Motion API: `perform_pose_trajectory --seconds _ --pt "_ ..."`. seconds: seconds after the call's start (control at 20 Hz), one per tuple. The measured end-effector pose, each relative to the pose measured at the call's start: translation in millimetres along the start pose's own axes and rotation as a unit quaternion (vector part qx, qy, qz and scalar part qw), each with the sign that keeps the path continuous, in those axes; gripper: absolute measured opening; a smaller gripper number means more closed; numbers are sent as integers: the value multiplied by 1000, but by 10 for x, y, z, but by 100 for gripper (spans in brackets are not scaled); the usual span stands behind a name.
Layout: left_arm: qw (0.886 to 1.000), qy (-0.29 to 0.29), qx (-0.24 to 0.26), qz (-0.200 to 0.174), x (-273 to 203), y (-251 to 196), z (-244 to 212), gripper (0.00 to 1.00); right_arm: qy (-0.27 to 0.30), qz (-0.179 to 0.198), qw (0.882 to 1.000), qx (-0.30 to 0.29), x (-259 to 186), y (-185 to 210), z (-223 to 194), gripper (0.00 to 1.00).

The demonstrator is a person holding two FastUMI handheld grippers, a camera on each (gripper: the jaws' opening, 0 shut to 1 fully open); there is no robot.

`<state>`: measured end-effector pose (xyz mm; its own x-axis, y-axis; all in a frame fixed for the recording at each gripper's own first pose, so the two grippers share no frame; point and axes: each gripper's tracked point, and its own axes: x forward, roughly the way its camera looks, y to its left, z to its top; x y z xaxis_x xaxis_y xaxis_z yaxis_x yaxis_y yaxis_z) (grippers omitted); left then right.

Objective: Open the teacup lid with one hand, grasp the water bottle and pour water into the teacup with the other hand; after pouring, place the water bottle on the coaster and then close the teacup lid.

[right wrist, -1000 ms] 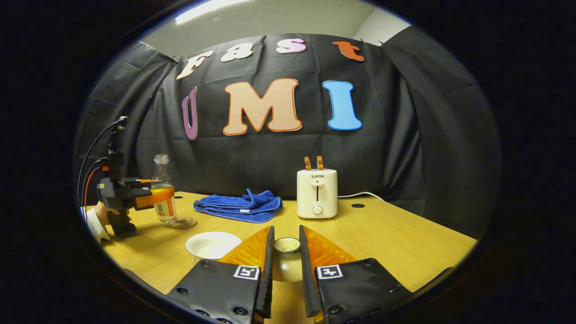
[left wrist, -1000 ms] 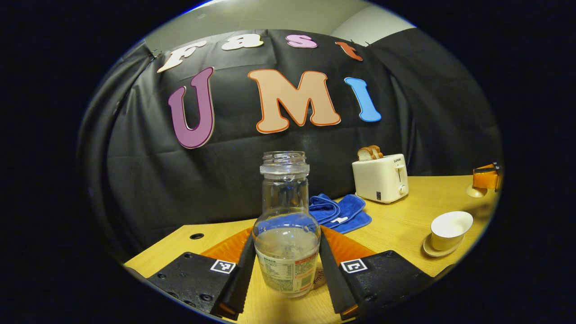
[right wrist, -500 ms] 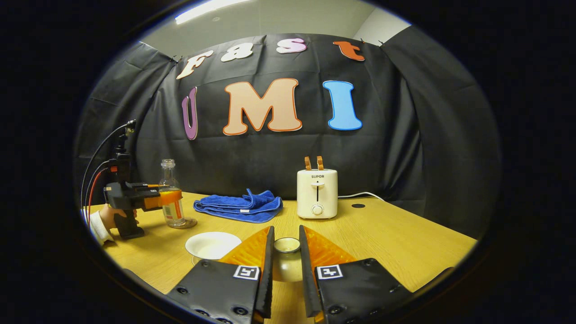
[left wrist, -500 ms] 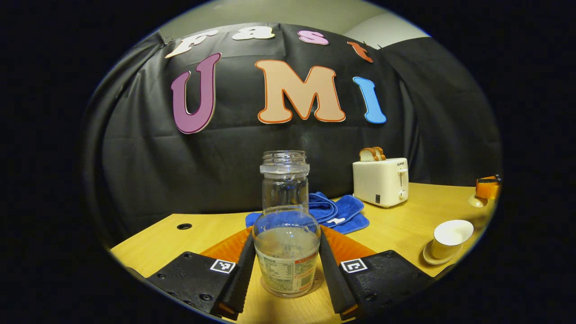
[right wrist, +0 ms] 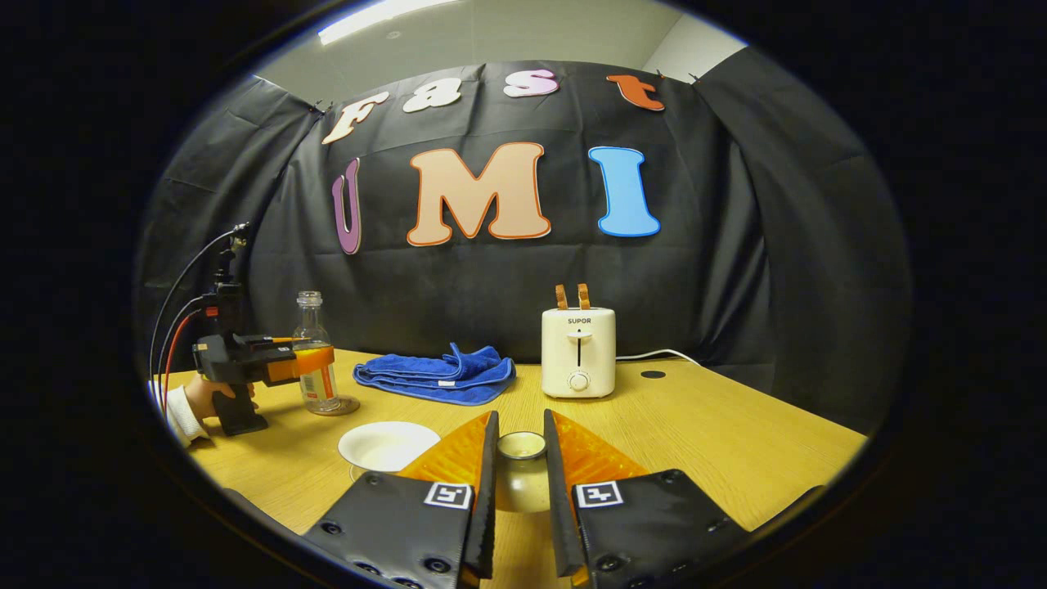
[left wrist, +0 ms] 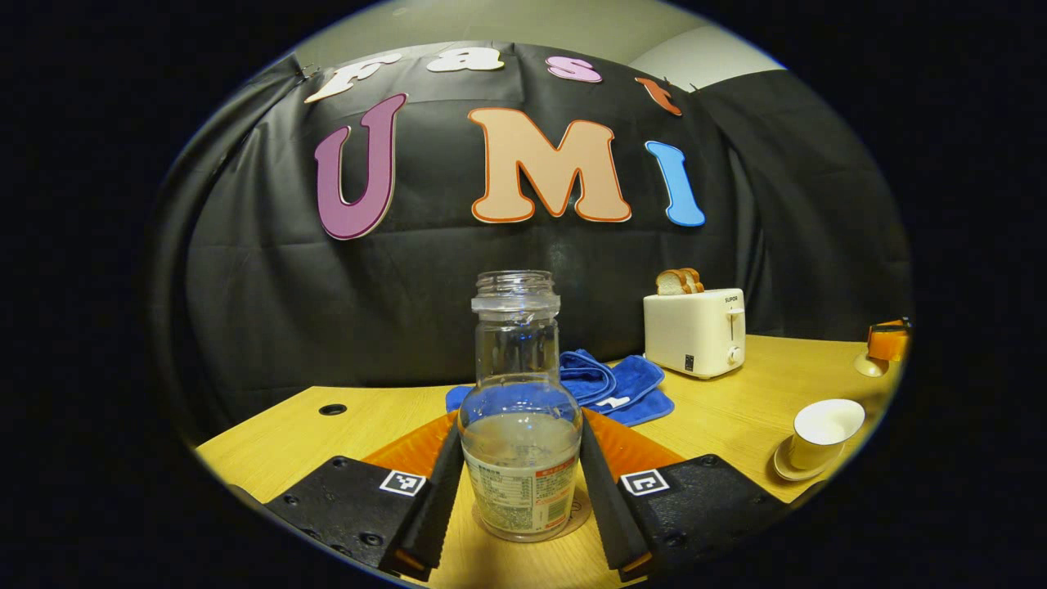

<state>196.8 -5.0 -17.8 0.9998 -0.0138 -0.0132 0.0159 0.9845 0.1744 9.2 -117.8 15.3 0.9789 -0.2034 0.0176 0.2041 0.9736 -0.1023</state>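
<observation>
Blue cloth (left wrist: pixel 609 384) and toaster (left wrist: pixel 694 331) sit behind the bottle (left wrist: pixel 520 425), which my left gripper (left wrist: pixel 520 523) clamps on its coaster (left wrist: pixel 572 517); my right gripper (right wrist: pixel 515 523) pinches the lid (right wrist: pixel 521 446) near the cup (right wrist: pixel 387 446).

A clear glass water bottle (left wrist: pixel 520 409) is seen, carrying a white label with a red band and fine print. The coaster (left wrist: pixel 572 517) beneath it is tan brown. The teacup (left wrist: pixel 824 432) is coloured cream white, as is its saucer (left wrist: pixel 787 470), and the teacup lid (right wrist: pixel 521 474) is pale cream with a darker ringed knob. A light yellow wood grain is shown by the table (right wrist: pixel 720 442). A deep blue cloth (right wrist: pixel 438 375) and a cream white toaster (right wrist: pixel 578 352) holding golden-brown bread (left wrist: pixel 679 281) are set toward the far edge.
</observation>
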Motion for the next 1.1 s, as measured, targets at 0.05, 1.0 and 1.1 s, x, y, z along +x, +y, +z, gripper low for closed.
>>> perform_pose_trajectory --seconds 0.05,1.0,1.1 --pt "1000 3 1 1 14 8 -8 71 0 0 1000 0 -2 0 6 31" --pt "998 3 -42 39 -505 212 -61 96 3 84 996 3 107 503 -13 32" --pt "999 3 -37 37 -599 203 -36 96 5 101 995 3 183 664 -36 32"
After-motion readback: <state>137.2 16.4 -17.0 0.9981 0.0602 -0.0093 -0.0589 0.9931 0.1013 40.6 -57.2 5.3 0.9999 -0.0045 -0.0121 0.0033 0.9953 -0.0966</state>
